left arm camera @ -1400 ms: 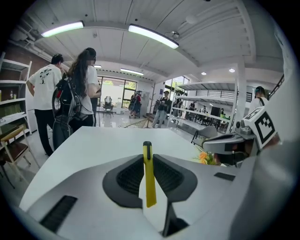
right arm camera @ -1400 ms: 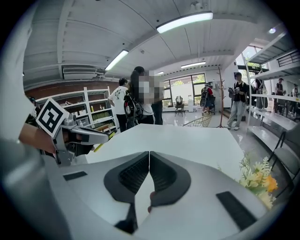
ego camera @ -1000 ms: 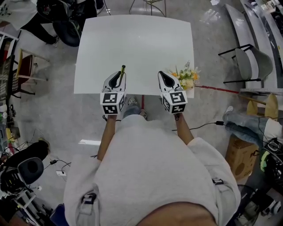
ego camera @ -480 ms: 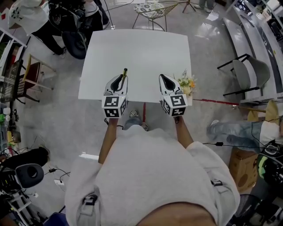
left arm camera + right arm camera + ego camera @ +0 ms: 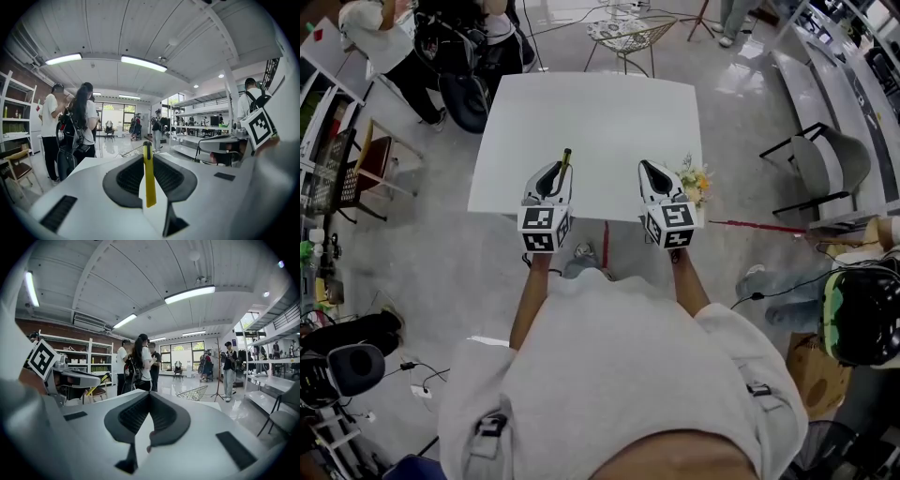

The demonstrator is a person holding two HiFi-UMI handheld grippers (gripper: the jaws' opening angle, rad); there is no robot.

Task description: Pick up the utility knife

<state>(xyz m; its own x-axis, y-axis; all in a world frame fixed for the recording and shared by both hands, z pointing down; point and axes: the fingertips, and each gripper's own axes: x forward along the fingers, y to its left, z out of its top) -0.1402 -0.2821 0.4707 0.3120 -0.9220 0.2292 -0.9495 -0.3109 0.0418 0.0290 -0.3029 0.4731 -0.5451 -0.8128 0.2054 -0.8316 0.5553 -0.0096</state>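
A: Left tool (image 5: pixel 553 175), what state?

B: Clamped on the utility knife (image 5: pixel 149 178). The yellow body sat upright between the two dark pads, pinched on both sides, with its dark tip poking out past the jaw ends.

A: And where was the knife relative to the tabletop (image 5: pixel 600 112)?

B: In the air over the near edge, not resting on it. The left gripper view looked out across the room roughly level, with nothing under the knife touching it. The white surface itself was bare apart from the flowers (image 5: pixel 694 178) at its near right corner.

A: Right tool (image 5: pixel 652 173)?

B: Jaws together, nothing between them. It was held beside the left one, well apart from it, close to the flowers but not touching.

A: Step?

B: I'd call it the end of the pick: grasp made, knife up off the surface. The task looked basically complete.

A: Next move?

B: My guess: just hold steady. Keep the squeeze on, since the grip covered only a narrow strip of the handle and the knife could pivot or slip. The right one had no job here; it only needed to stay clear of the flowers.
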